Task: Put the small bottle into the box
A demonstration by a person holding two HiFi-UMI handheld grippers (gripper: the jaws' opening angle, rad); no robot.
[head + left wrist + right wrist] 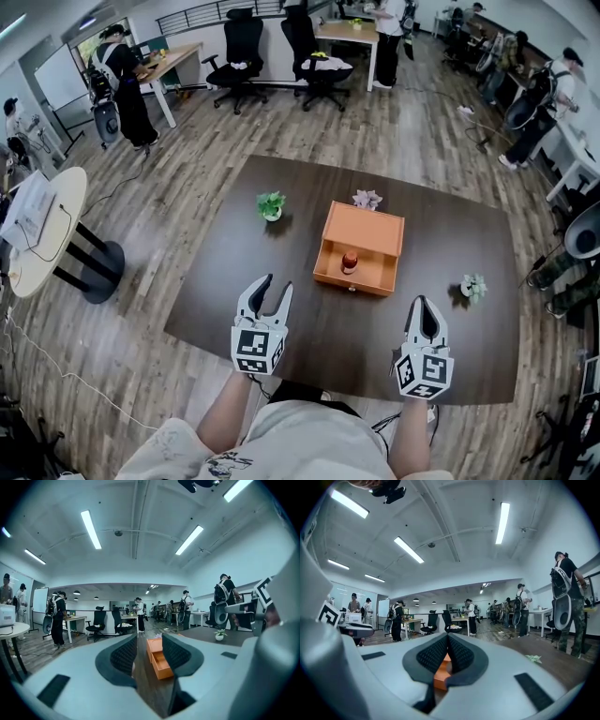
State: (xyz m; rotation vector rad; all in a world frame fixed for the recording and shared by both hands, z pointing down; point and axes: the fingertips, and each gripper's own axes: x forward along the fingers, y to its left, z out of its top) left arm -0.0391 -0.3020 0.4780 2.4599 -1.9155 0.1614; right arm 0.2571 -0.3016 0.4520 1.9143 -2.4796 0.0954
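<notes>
An orange box (366, 232) stands mid-table with its drawer pulled out toward me. The small bottle (350, 262), with a red top, stands upright inside that drawer. My left gripper (275, 286) hovers over the table's near left, open and empty, well short of the box. In the left gripper view the box (160, 659) shows between the spread jaws of the left gripper (149, 651). My right gripper (423, 304) is at the near right, shut on nothing. In the right gripper view the right gripper (447, 641) has its pads touching, and the box (441, 676) shows just below them.
On the dark table (441, 347) a green potted plant (271, 205) sits left of the box. A pale plant (367, 199) stands behind the box and another (472, 286) to its right. A round white table (37, 234) is off to the left. Office chairs and people stand beyond.
</notes>
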